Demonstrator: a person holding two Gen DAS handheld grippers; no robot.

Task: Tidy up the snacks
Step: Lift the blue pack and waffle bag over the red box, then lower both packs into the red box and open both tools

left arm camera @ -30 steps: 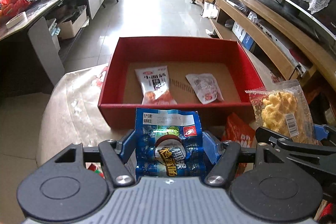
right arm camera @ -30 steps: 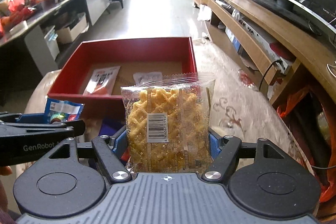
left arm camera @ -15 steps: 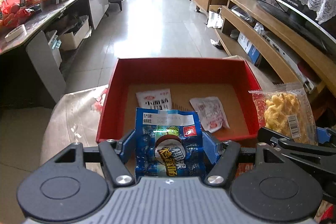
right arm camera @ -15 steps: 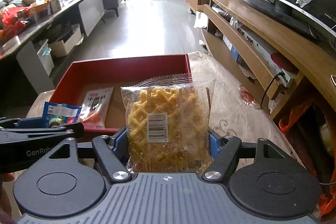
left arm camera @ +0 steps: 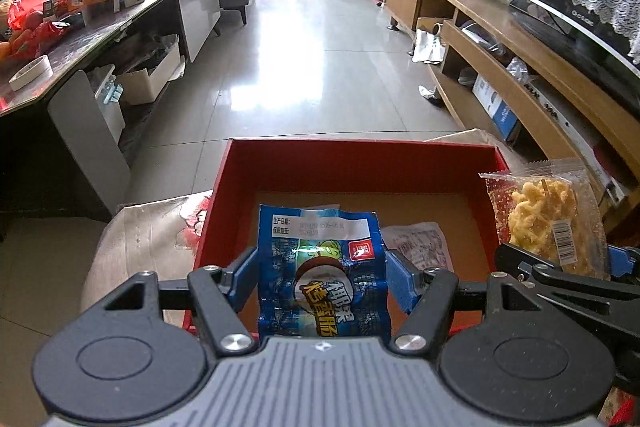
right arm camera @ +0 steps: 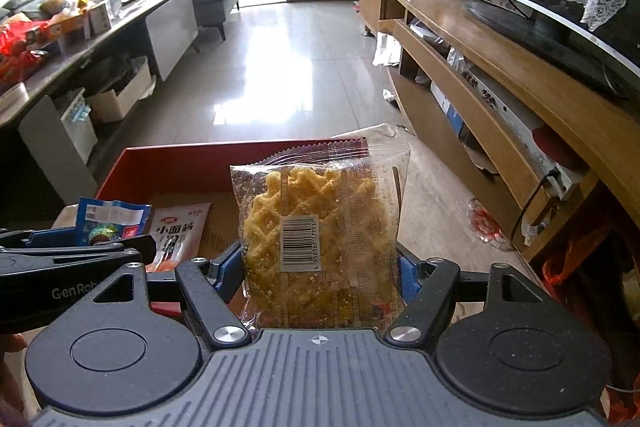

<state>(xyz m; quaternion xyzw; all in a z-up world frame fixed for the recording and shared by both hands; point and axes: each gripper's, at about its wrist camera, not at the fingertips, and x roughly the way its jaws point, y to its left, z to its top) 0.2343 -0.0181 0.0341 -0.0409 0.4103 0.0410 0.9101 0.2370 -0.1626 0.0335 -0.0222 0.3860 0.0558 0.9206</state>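
Observation:
My left gripper [left arm camera: 320, 277] is shut on a blue snack packet [left arm camera: 322, 267] and holds it upright over the near part of the red box [left arm camera: 360, 157]. My right gripper [right arm camera: 320, 267] is shut on a clear bag of yellow waffle snack [right arm camera: 320, 227], held upright over the box's right side [right arm camera: 192, 163]. In the box lie a white packet [left arm camera: 418, 245] and a white-and-orange packet [right arm camera: 176, 235]. The blue packet [right arm camera: 110, 221] and left gripper also show at the left of the right wrist view; the waffle bag [left arm camera: 548, 217] shows at the right of the left wrist view.
The box sits on a beige patterned cloth [left arm camera: 140, 239] over a low table. A wooden TV stand [right arm camera: 500, 75] runs along the right, a grey cluttered counter [left arm camera: 80, 27] along the left. Tiled floor [left arm camera: 320, 67] lies beyond. Red-orange bags [right arm camera: 580, 259] sit at the right.
Both grippers have moved forward with their packets, from in front of the box's near wall to over the box. The box now sits lower and closer in both views.

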